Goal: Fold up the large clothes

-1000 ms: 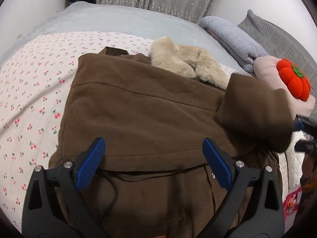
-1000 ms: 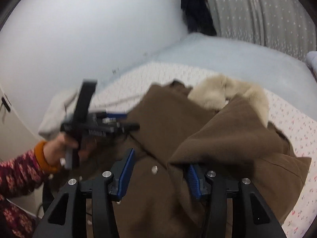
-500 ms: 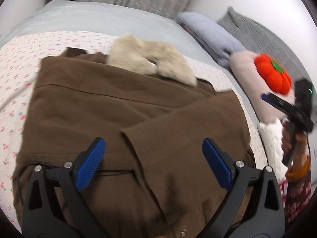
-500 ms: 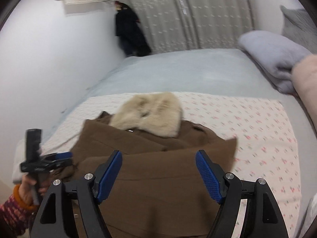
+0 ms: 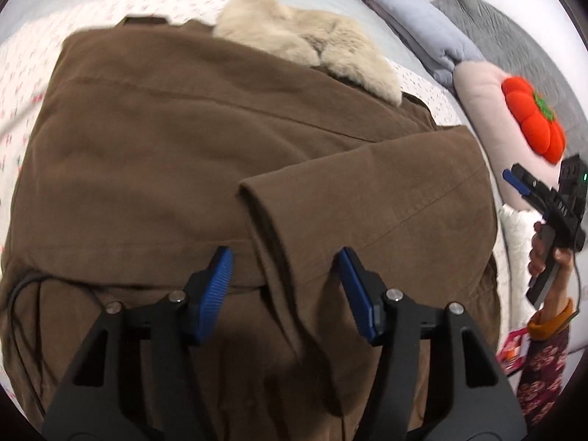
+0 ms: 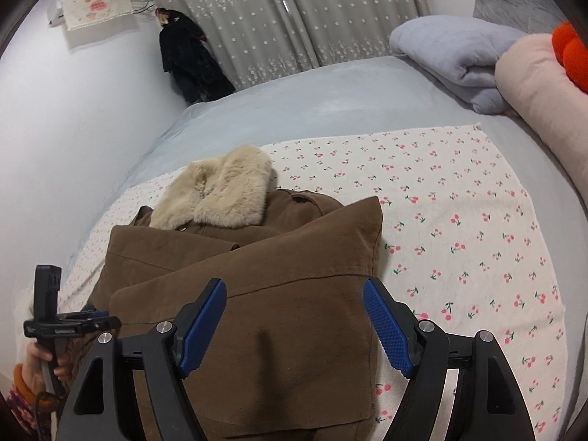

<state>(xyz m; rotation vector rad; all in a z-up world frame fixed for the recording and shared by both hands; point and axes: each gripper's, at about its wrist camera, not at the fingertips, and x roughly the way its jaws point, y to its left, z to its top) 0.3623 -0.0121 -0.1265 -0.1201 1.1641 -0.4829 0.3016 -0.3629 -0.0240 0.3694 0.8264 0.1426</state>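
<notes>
Ribbed blue fingers (image 5: 215,288) closing above brown coat (image 5: 154,139) (fur-collared).

Left gripper (image 5: 284,286) jaws closing; right gripper (image 6: 294,325) jaws apart.

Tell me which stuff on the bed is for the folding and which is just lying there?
For the folding:
- brown coat
- its folded-over sleeve
- left gripper, jaws closing, nothing pinched yet
- right gripper, open

Just lying there:
- cherry-print sheet
- grey folded blanket
- pink pillow
- orange pumpkin cushion
</notes>
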